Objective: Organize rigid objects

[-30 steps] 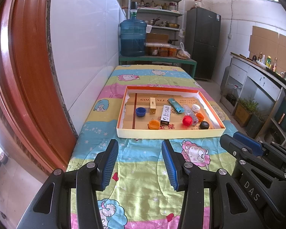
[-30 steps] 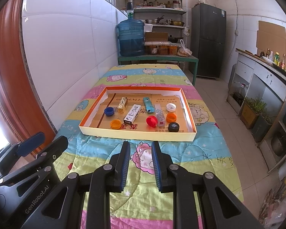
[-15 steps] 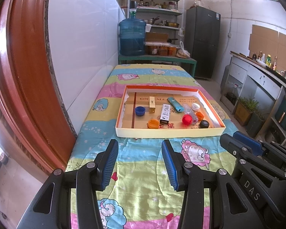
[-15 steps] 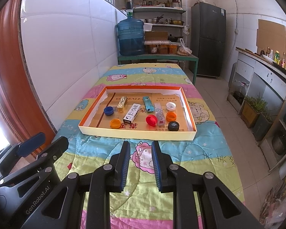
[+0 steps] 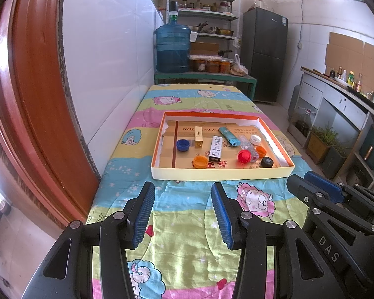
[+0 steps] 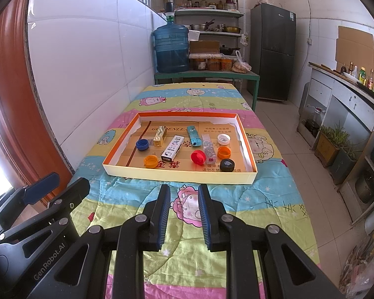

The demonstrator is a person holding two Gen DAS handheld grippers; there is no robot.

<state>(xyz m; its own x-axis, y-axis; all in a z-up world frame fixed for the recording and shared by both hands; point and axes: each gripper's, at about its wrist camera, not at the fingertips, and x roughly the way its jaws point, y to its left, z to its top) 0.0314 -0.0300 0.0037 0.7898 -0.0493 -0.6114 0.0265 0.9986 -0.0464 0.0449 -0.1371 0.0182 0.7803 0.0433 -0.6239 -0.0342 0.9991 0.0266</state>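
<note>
A shallow orange-rimmed cardboard tray (image 5: pixel 222 173) (image 6: pixel 177 174) lies on the quilted table. It holds a blue cap (image 5: pixel 182 145), two orange caps (image 5: pixel 200 162), a red cap (image 5: pixel 244 155), a black cap (image 5: pixel 266 162), a white cap (image 5: pixel 255 138), a gold box (image 5: pixel 199 136), a white box (image 5: pixel 215 148), a teal lighter (image 5: pixel 228 136) and a clear box (image 6: pixel 208 147). My left gripper (image 5: pixel 183 214) is open and empty, short of the tray's near wall. My right gripper (image 6: pixel 182 215) is open and empty, also short of the tray.
A white tiled wall (image 5: pixel 107 79) runs along the table's left side, with a red door frame (image 5: pixel 30 99) nearer me. A blue water jug (image 5: pixel 172 49) stands on a green bench beyond the table. Counters and potted plants (image 6: pixel 336 139) line the right.
Both grippers have drawn back slightly from the tray. Their jaws have not changed, and the objects in the tray have not moved.
</note>
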